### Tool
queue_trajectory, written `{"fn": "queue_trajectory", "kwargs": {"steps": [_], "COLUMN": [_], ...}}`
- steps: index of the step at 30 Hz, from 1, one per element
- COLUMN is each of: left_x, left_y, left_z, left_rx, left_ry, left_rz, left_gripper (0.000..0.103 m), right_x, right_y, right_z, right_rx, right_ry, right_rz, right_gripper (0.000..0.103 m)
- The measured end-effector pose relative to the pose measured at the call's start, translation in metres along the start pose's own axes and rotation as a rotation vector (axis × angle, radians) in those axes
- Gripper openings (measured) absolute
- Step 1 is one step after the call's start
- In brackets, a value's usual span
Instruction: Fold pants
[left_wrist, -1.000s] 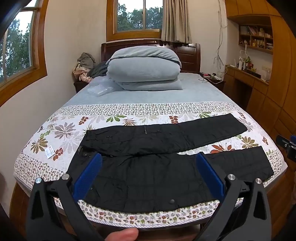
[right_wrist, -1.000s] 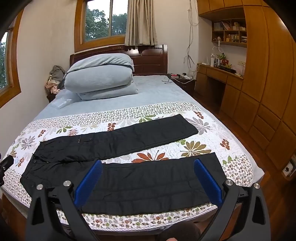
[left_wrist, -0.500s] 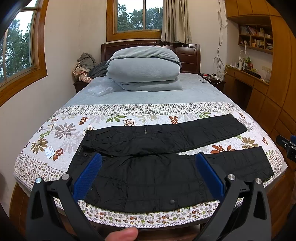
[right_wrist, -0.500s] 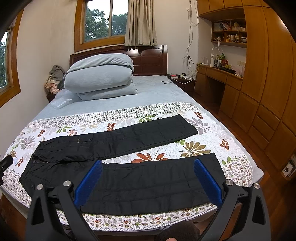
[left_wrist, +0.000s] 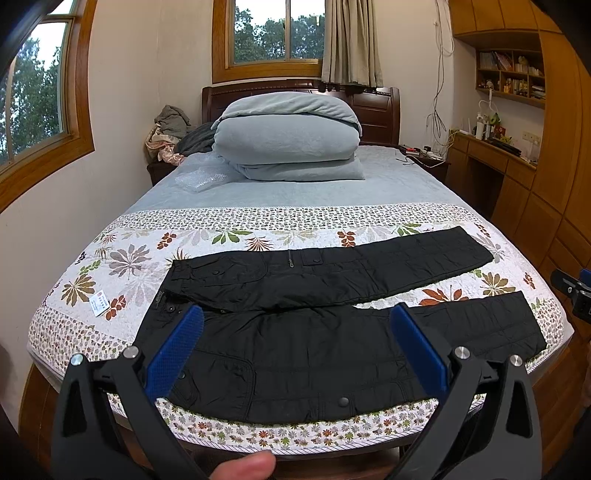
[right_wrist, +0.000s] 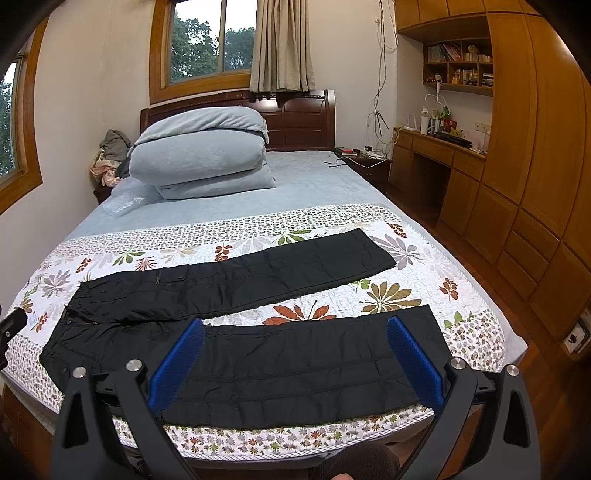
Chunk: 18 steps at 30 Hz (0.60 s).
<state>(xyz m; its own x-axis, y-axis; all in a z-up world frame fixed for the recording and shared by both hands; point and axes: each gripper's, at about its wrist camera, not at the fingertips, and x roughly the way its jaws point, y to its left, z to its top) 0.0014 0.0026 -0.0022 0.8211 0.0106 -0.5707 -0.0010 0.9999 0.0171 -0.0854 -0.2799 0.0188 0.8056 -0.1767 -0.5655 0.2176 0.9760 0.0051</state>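
Black pants (left_wrist: 314, 332) spread flat on floral quilt (left_wrist: 110, 258), beyond left gripper (left_wrist: 295, 343) and right gripper (right_wrist: 293, 350), both spread apart, holding nothing.

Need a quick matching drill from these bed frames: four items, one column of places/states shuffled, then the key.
Items:
1. pants
2. folded duvet
3. white tag
4. left gripper

Places/states:
A. stacked at the headboard end
B. open, holding nothing
C. spread flat on the floral quilt, legs apart
D. on the quilt, left of the waistband

Pairs: 1-C, 2-A, 3-D, 4-B
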Motion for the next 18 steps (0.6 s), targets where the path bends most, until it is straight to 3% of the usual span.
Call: {"fn": "queue_trajectory", "kwargs": {"steps": [18], "left_x": [-0.0001], "left_y": [-0.0004], "left_z": [0.0000], "left_rx": [0.000], "left_ry": [-0.002], "left_rz": [0.000], "left_gripper": [0.101], "right_x": [-0.0024], "right_y": [0.0044], "right_z": [0.0013], "right_rx": [-0.022], "right_ry": [-0.006], "right_rz": [-0.012], "right_gripper": [0.100]}}
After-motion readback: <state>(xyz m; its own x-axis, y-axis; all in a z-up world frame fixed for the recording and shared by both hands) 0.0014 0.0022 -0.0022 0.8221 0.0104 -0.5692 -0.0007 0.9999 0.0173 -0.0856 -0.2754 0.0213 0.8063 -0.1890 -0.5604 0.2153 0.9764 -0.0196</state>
